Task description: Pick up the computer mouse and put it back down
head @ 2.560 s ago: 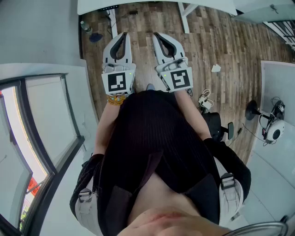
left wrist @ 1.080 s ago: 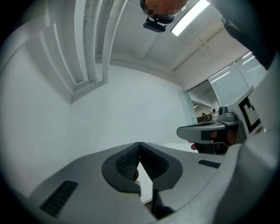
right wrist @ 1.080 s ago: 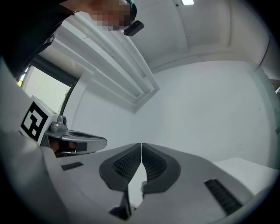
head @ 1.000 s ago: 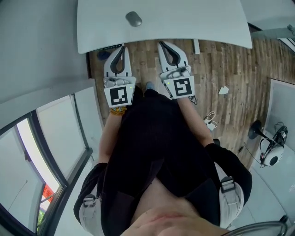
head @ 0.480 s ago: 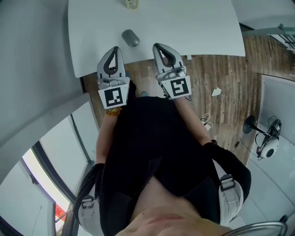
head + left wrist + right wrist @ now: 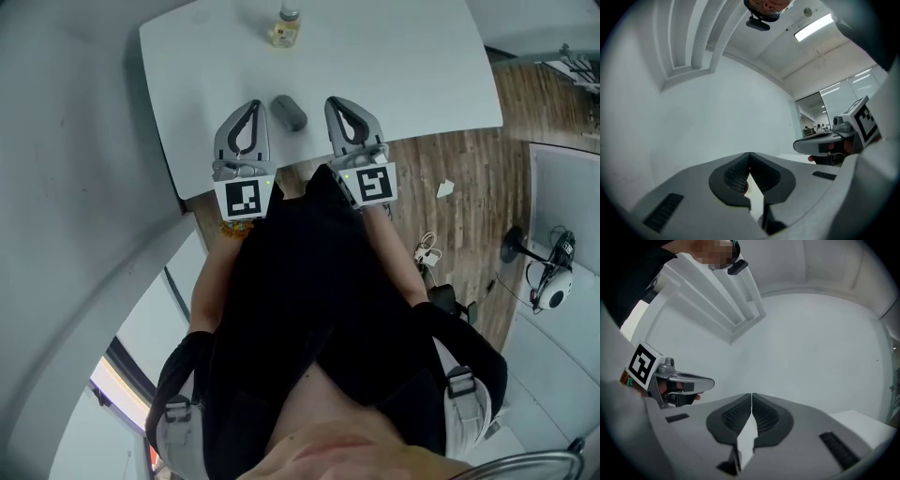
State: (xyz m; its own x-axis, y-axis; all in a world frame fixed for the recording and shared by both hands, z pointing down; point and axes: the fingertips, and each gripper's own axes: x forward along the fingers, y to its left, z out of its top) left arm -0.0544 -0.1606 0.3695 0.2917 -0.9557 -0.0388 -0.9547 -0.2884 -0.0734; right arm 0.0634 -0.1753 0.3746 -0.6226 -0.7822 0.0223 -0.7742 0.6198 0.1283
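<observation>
1. Both grippers have come forward over the near edge of the table (image 6: 403, 66) since the earlier frames; the mouse (image 6: 290, 112), which lay ahead of their tips then, now sits between them.
2. We see the left gripper (image 6: 251, 104) clenched on nothing, its ribbed pads meeting at the tip in the left gripper view; the right gripper (image 6: 336, 100) is likewise closed and empty, so neither can take anything until its jaws part.
3. We find the mouse on the white tabletop near its front edge, flanked by the two grippers and touching neither; a small bottle (image 6: 286, 28) stands well beyond it, towards the far side.
4. We judge the mouse light and rigid, a hard shell that should not give under the pads; its rounded, smooth back could let it slip, so we would pinch it across its two long sides near the middle, low down, not over the domed top.
5. It looks plain grey, oblong and rounded, lying slightly askew to the table edge; we can make out no cable, and its buttons are too small to tell.
</observation>
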